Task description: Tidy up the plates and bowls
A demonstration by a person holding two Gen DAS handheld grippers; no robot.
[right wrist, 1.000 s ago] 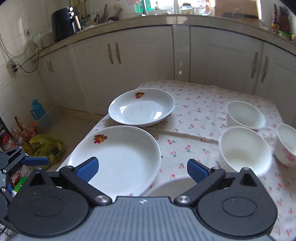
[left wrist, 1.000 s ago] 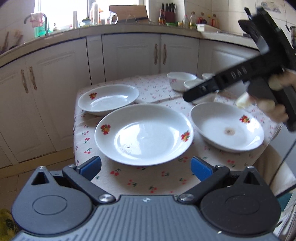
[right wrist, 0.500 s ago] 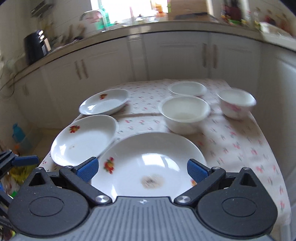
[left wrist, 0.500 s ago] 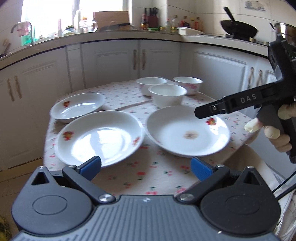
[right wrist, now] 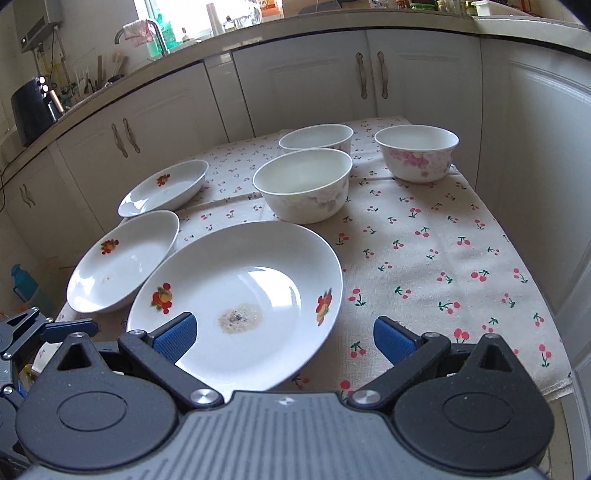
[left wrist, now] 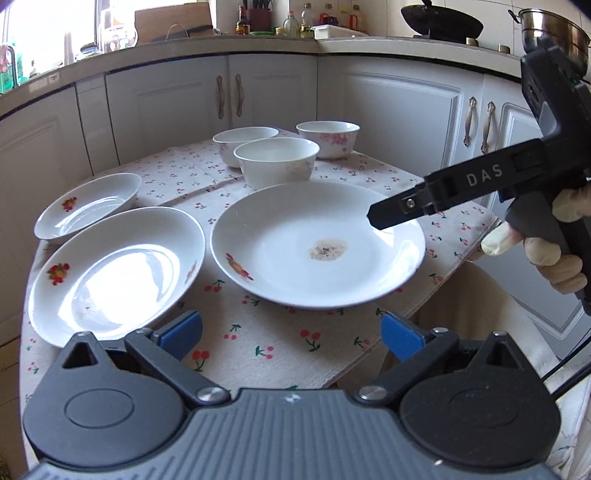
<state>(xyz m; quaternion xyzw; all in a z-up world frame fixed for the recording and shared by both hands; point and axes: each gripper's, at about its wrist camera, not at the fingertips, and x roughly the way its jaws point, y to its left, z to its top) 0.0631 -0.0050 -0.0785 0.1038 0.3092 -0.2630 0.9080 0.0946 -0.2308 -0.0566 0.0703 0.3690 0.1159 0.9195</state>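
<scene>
Three white plates with fruit prints lie on the cherry-print tablecloth: a large stained plate (left wrist: pixel 317 243) (right wrist: pixel 240 295), a middle plate (left wrist: pixel 114 269) (right wrist: pixel 125 258) to its left, and a small far-left plate (left wrist: pixel 88 206) (right wrist: pixel 164 188). Three white bowls stand behind: a near bowl (left wrist: pixel 276 160) (right wrist: pixel 303 184), a far bowl (left wrist: pixel 245 142) (right wrist: pixel 316 136) and a pink-flowered bowl (left wrist: pixel 328 138) (right wrist: pixel 416 151). My left gripper (left wrist: pixel 291 334) is open and empty before the table's near edge. My right gripper (right wrist: pixel 284 336) is open and empty over the stained plate's near rim.
The small table (right wrist: pixel 443 258) stands in a kitchen corner with white cabinets (left wrist: pixel 266 96) close behind and to the right. The counter holds bottles, a wok (left wrist: pixel 441 22) and a pot. The right gripper's body (left wrist: pixel 480 184) reaches in over the table's right edge.
Both views have swung and closed in on the table. The stained plate now sits centred ahead of both grippers. The dishes have not moved and the jaws stayed open.
</scene>
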